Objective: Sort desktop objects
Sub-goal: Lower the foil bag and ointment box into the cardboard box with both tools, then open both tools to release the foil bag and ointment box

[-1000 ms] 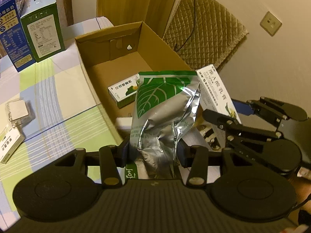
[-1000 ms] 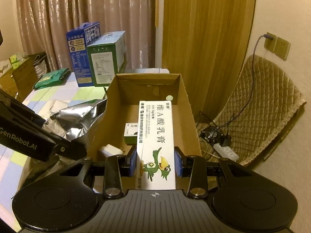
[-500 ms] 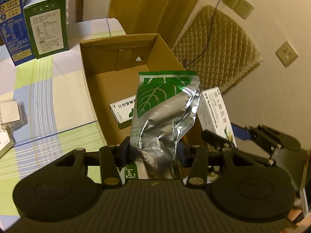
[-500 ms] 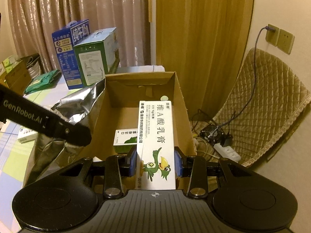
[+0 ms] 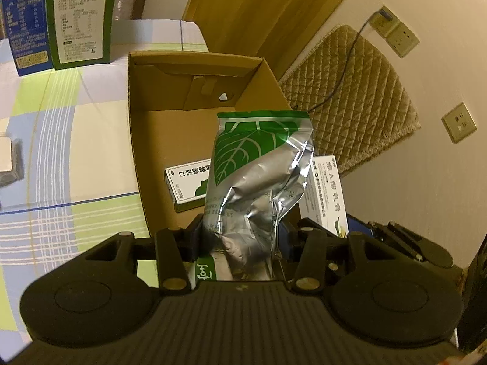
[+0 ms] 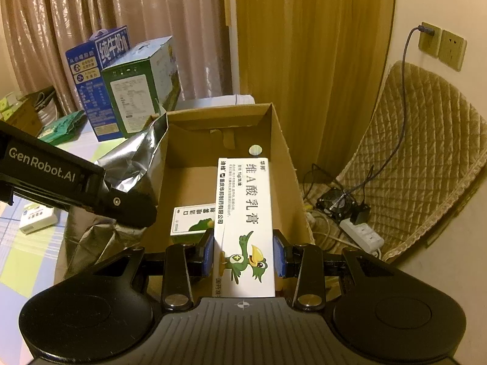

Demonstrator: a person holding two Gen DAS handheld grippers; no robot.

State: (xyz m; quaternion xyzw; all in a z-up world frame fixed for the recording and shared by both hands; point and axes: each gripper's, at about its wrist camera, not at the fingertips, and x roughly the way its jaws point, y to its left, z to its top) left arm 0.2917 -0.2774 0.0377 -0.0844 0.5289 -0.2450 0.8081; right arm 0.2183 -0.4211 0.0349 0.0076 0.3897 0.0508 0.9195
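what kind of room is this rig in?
Likely a home room, not a lab: floor-length curtains, a quilted chair cushion, a power strip on the floor, and a checked tablecloth under the cardboard box.

In my left wrist view, the silver pouch (image 5: pixel 255 182) covers the right end of the small green-and-white box (image 5: pixel 188 184) in the cardboard box (image 5: pixel 194 70), and the lower part of the pouch goes out of sight behind the body of my left tool (image 5: pixel 240 234). The white carton (image 5: pixel 327 188) shows only its right part beside the pouch, and the blue carton (image 5: pixel 22 15) on the counter (image 5: pixel 76 140) is cut by the top left edge. In my right wrist view, the small print on the white carton (image 6: pixel 243 213) is too fine for me to read.
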